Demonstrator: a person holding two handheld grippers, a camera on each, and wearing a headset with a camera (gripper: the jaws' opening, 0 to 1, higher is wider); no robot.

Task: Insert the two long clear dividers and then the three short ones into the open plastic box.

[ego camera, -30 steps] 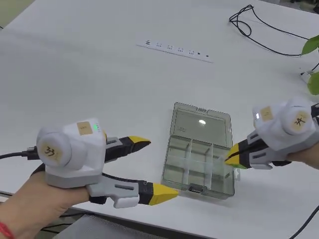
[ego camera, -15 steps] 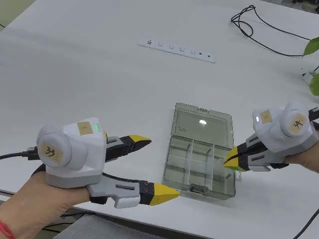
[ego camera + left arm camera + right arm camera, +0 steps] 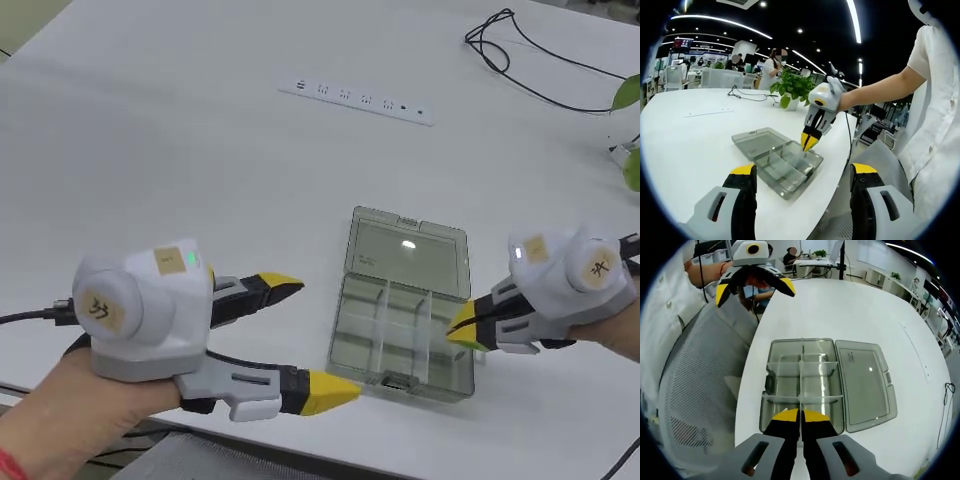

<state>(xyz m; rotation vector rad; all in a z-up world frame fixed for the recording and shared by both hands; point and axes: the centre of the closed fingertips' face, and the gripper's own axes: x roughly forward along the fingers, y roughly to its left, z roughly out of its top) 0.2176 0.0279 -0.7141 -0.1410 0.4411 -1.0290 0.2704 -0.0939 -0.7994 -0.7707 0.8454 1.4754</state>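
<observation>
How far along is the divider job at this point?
Done: the box lies open, and at least two clear dividers already stand across it. In hand: the right tongs are shut on a thin clear piece over the box, apparently another divider. The left tongs are open and empty, left of the box. Left: seating that piece. How many short ones remain I can't tell.

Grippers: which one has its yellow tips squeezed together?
The right gripper, at the right edge of the open plastic box in the head view: its tips are pressed together. The left gripper has its tips wide apart, off to the box's left.
</observation>
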